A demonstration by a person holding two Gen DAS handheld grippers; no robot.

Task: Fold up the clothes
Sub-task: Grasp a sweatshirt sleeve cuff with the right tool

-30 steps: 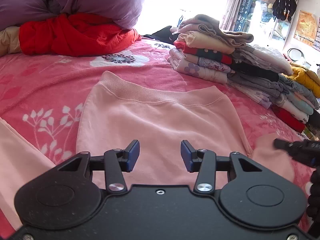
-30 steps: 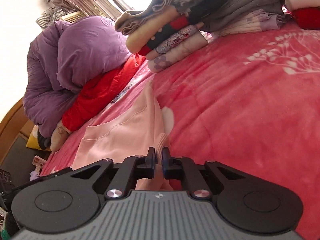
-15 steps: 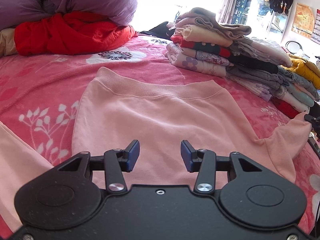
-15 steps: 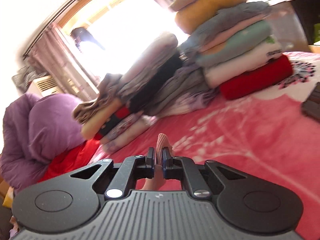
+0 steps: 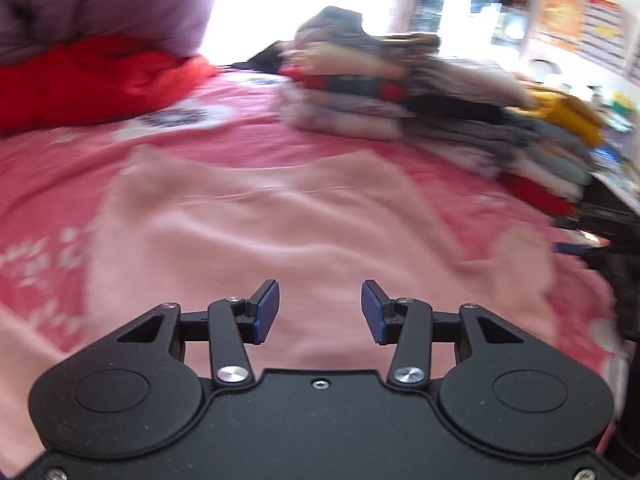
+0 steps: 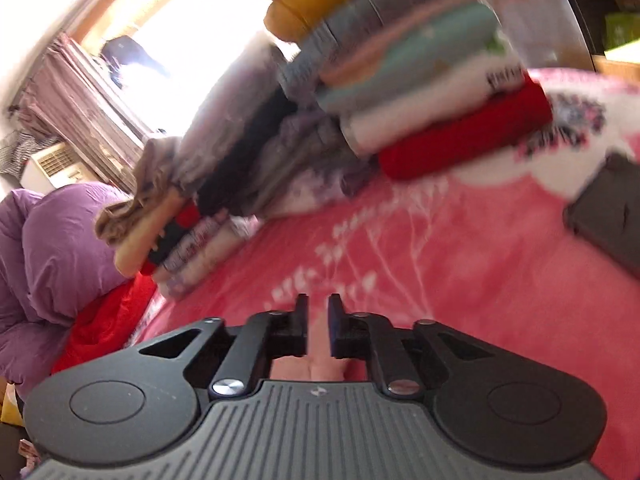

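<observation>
A pale pink sweatshirt (image 5: pixel 260 240) lies spread flat on the pink floral bedspread (image 5: pixel 60 160), hem toward the far side. My left gripper (image 5: pixel 320 310) is open and empty, hovering over the garment's near part. The right sleeve (image 5: pixel 520 264) is stretched out to the right, its end at my right gripper's blue-padded fingertips (image 5: pixel 570 247). In the right wrist view my right gripper (image 6: pixel 318 320) has its jaws slightly parted, with pink sleeve fabric (image 6: pixel 316 364) lying between them near their base.
A long stack of folded clothes (image 5: pixel 420 104) lines the far right of the bed, also in the right wrist view (image 6: pixel 360 100). A red garment (image 5: pixel 88 80) and purple duvet (image 5: pixel 100 0) sit at the back left. A dark flat object (image 6: pixel 612 212) lies at the right.
My right gripper pulled the sleeve out to the right, and its jaws have now parted a little around the cuff. The left gripper stayed open and shifted slightly; both views are motion-blurred.
</observation>
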